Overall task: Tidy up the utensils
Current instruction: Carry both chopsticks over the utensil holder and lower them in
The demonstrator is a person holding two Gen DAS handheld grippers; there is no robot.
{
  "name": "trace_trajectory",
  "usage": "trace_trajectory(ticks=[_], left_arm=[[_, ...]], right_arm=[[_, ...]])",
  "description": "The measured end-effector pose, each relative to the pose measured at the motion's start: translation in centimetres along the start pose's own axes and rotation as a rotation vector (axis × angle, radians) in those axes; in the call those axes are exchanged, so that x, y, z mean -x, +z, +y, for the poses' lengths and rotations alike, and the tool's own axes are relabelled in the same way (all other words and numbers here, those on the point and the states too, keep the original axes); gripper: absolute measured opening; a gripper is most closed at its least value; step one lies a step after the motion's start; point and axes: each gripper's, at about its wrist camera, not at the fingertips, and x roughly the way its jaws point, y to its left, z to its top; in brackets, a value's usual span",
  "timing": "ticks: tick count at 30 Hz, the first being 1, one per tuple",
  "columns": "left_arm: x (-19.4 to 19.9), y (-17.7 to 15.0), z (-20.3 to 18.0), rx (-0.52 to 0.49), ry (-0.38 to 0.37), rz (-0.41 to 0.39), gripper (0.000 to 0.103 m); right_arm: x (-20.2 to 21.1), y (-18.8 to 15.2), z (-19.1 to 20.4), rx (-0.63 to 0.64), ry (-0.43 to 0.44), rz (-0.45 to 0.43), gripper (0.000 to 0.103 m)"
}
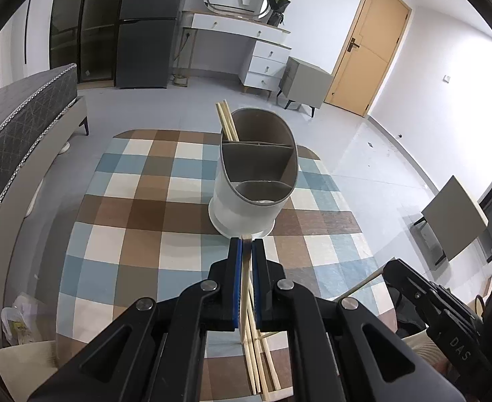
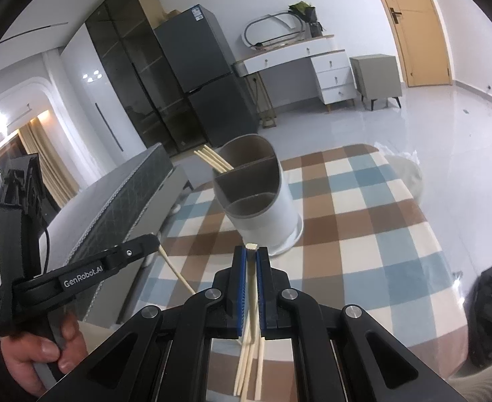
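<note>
In the left wrist view, the left gripper has its jaws clamped on a chopstick that runs back between the blue pads toward the camera. Below the jaws, more loose chopsticks lie on the checked tablecloth. Just ahead of the jaws stands the white utensil holder, its far compartment holding a few chopsticks that lean left. The right gripper shows to the right of the jaws, with a stick apparently at its tip, though that corner is hard to read.

In the right wrist view, the right gripper's jaws are closed on another chopstick, its squared end poking out ahead. The holder stands just beyond. To the left of the jaws, a hand holds the left gripper.
</note>
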Motion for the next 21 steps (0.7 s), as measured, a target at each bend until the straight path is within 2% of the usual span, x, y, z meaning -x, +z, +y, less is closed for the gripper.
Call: trace_trajectory(ticks=[12,21], left_arm=[[1.4,2.2,0.4,0.012,-0.044,0.002,0.001],[2.6,5.8,-0.6,0.000,-0.077,-0.019,0.001]], right_arm=[[0.0,1.6,1.9,0.073,-0.019,-0.043,0.005],[0.3,5.0,2.4,0.111,-0.007,-0.084,0.005]])
